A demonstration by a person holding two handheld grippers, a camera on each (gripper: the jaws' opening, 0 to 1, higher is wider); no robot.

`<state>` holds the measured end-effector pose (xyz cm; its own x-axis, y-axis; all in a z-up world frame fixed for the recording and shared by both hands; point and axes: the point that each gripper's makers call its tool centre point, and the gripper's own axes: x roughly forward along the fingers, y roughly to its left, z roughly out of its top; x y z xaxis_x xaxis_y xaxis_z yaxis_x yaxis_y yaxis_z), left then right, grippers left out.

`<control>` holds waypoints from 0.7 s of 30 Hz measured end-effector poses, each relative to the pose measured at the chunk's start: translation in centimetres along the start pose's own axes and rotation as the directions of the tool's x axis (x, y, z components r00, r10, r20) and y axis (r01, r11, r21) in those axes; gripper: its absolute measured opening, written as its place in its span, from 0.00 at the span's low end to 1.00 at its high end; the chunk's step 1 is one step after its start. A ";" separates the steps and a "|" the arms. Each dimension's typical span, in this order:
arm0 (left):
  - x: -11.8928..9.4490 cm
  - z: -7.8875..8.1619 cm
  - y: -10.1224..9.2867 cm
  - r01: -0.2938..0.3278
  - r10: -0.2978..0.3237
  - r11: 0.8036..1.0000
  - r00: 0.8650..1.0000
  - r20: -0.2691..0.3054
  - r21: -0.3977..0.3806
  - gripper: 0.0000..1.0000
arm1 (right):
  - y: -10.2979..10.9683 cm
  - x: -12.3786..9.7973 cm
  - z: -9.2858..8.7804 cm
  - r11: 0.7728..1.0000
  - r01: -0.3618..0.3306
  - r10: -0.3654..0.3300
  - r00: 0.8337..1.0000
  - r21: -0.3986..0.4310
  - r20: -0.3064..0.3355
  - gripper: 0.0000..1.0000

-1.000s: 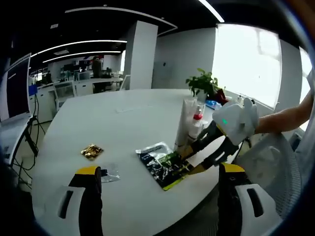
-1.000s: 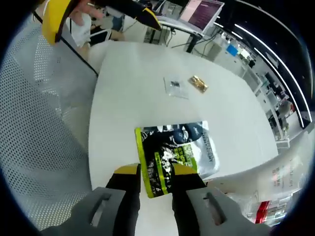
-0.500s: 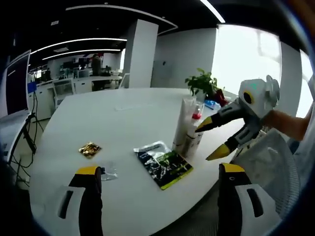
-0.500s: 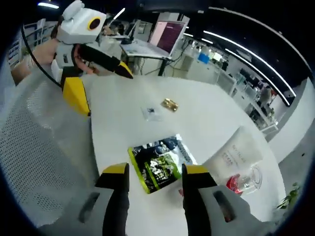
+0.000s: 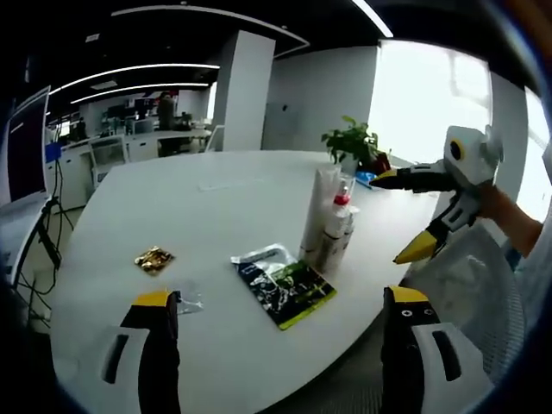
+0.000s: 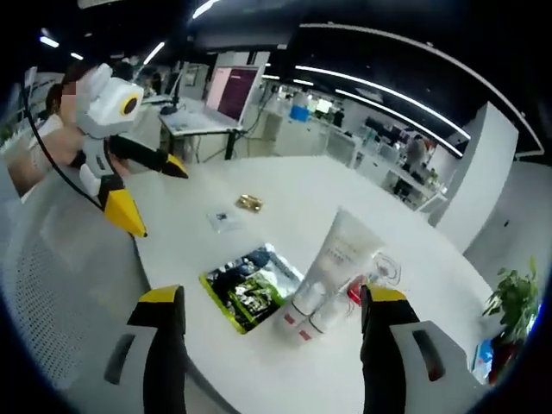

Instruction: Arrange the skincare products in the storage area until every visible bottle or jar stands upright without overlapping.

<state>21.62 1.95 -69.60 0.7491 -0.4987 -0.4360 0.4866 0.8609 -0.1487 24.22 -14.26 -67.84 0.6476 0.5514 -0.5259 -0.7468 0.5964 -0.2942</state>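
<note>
Two claws released, three upright tubes, one sachet, white table.

both claws wide apart, empty

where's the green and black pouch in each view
Left gripper view: the green and black pouch lies flat on the white table, just below centre, left of the standing white tube.
Right gripper view: the pouch lies left of centre, low, left of the leaning tube.
Shared landmark: the small gold packet on the table beyond the pouch.
</note>
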 end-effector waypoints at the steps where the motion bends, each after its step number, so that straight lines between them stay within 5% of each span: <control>1: 0.0 0.0 0.0 0.000 0.000 1.000 1.000 0.000 0.001 0.92 | -0.2 -0.1 -0.2 1.000 0.006 -0.006 1.000 0.012 -0.002 0.92; 8: 0.0 -0.1 -0.1 0.003 -0.003 1.000 1.000 -0.008 0.004 0.92 | -1.0 -0.3 -1.6 0.994 0.027 -0.026 1.000 0.103 -0.013 0.99; 21: 0.2 -0.4 0.0 -0.001 0.001 1.000 1.000 -0.023 0.003 0.92 | -0.6 0.5 -2.7 0.979 -0.004 0.000 1.000 0.206 0.018 1.00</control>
<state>21.56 1.88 -70.03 0.7390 -0.4955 -0.4564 0.4874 0.8610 -0.1456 24.57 -15.87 -70.07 0.6500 0.5618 -0.5118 -0.7021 0.7017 -0.1215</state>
